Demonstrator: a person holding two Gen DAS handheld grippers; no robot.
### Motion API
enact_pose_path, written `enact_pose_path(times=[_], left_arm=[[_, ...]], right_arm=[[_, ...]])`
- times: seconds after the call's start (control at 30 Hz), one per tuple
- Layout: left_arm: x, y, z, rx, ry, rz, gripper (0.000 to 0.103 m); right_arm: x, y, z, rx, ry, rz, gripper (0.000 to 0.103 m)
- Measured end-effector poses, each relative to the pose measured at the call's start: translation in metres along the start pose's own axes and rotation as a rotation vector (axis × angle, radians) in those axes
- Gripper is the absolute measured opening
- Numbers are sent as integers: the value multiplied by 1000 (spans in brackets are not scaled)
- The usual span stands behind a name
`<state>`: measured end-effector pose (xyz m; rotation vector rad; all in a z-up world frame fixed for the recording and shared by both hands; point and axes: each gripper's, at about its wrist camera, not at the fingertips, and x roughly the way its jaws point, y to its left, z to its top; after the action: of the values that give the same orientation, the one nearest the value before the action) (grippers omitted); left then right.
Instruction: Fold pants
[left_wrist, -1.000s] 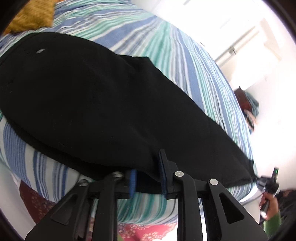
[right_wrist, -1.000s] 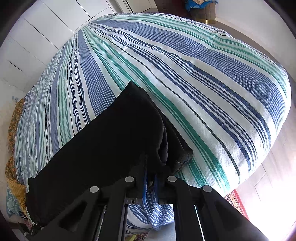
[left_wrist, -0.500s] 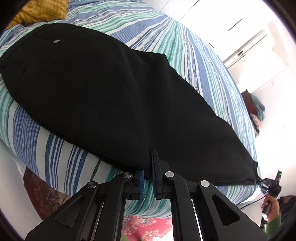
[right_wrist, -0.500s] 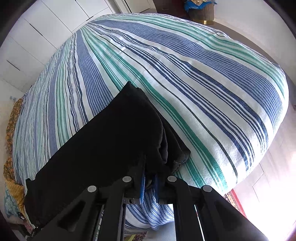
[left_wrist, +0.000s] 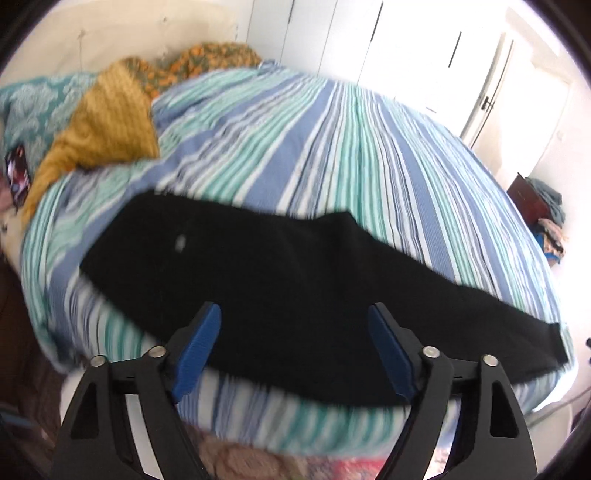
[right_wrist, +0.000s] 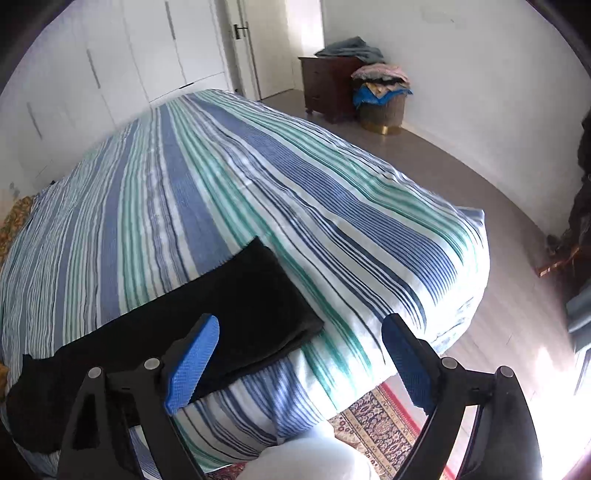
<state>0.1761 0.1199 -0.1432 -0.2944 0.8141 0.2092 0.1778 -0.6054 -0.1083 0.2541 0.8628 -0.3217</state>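
**Both tools spread wide above black pants on striped bed**

Left tool (left_wrist: 295, 332) seen with jaws wide apart, just opened, nothing between the blue pads (left_wrist: 199, 350); hovering over the black pants (left_wrist: 295, 280) with no contact visible. Right tool (right_wrist: 301, 354) likewise just opened wide, empty, raised over the bed's near edge beside the folded leg end of the pants (right_wrist: 255, 306).

Pants stretched flat in a long band along the near side of the bed (left_wrist: 369, 147), waist end toward the pillows, leg end close to the foot corner. Lower edge of the pants running along the bed's near edge, part of it draped slightly over the side in the right view. Striped blue, green and white cover bare beyond the pants, across to the far side.

Mustard knit blanket (left_wrist: 107, 125) and teal patterned pillow (left_wrist: 33, 107) piled at the head of the bed, well apart from the pants. Patterned rug (right_wrist: 373, 417) on the floor below the near edge. Dark wooden dresser (right_wrist: 328, 88) and a basket heaped with clothes (right_wrist: 382, 99) against the far wall, with open grey floor between them and the bed. White wardrobe doors (right_wrist: 110, 66) lining the far side.
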Motion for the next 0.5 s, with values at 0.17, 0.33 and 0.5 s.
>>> enact_pose_path(times=[0.17,0.33,0.5], left_arm=[[82,7,9,109,120,100,85],[97,26,-23,176,149,146,81],[84,30,-15,152,176,155,81]], right_arm=[[2,84,2,-128,19,150,94],[47,152,-42,-224,143,240,94],[95,153,-97,-258,272,189,95]])
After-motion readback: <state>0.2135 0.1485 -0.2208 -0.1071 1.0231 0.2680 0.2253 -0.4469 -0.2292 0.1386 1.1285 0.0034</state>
